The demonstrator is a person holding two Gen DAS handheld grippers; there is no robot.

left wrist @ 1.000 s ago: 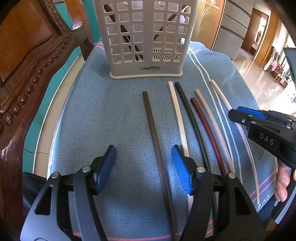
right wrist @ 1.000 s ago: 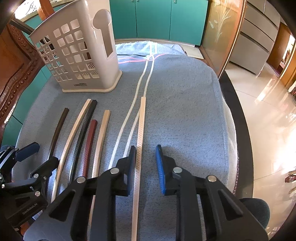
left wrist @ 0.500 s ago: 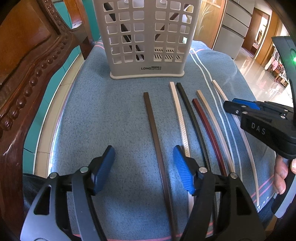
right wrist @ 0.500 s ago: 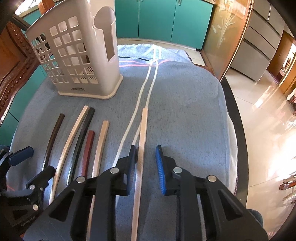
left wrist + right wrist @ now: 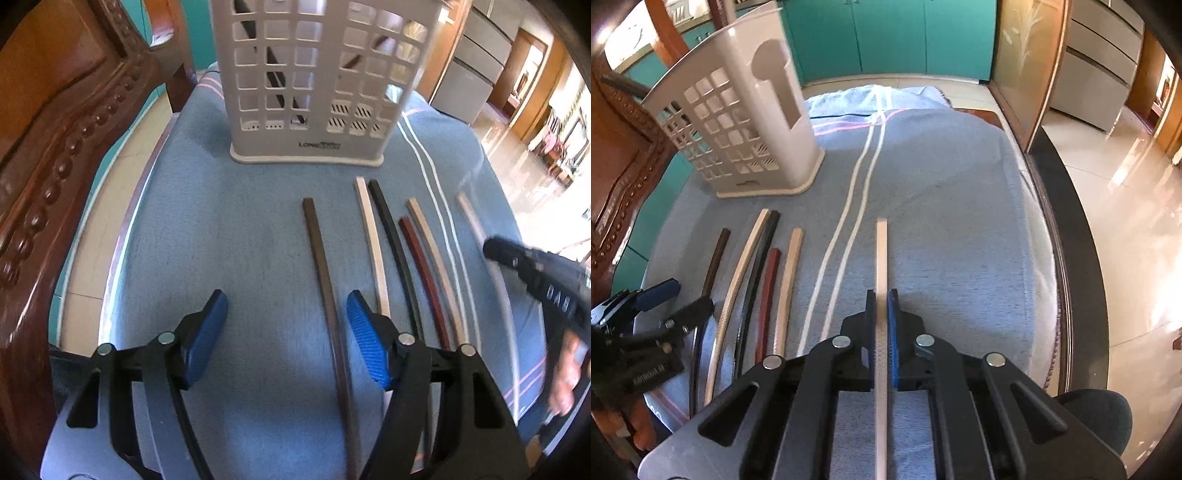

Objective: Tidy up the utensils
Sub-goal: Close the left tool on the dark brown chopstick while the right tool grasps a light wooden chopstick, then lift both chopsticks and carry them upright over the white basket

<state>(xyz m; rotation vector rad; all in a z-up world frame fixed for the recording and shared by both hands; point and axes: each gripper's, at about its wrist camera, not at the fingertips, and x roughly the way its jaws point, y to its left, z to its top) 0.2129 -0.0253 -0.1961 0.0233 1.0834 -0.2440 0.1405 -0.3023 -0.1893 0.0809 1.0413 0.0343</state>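
Right gripper [image 5: 881,325] now clamped on the pale chopstick [image 5: 881,258], which a second ago lay loose between its jaws on the blue towel [image 5: 960,221]. Ready for the holder [image 5: 746,122]. Left gripper [image 5: 286,328] open astride the brown chopstick [image 5: 321,266].

1. The left wrist view looks from just behind the left hand-held gripper [image 5: 286,332], tilted steeply down at the blue-covered table [image 5: 221,229] and facing the grey basket [image 5: 314,74] head-on, from close by.
2. The right wrist view sits behind the right hand-held gripper [image 5: 881,321], equally steep, and sees that basket [image 5: 738,122] obliquely, further left.
3. Both views share the basket, the cloth and the row of sticks [image 5: 373,240]; the left view's right edge is blurred, so detail there is probably unreliable.
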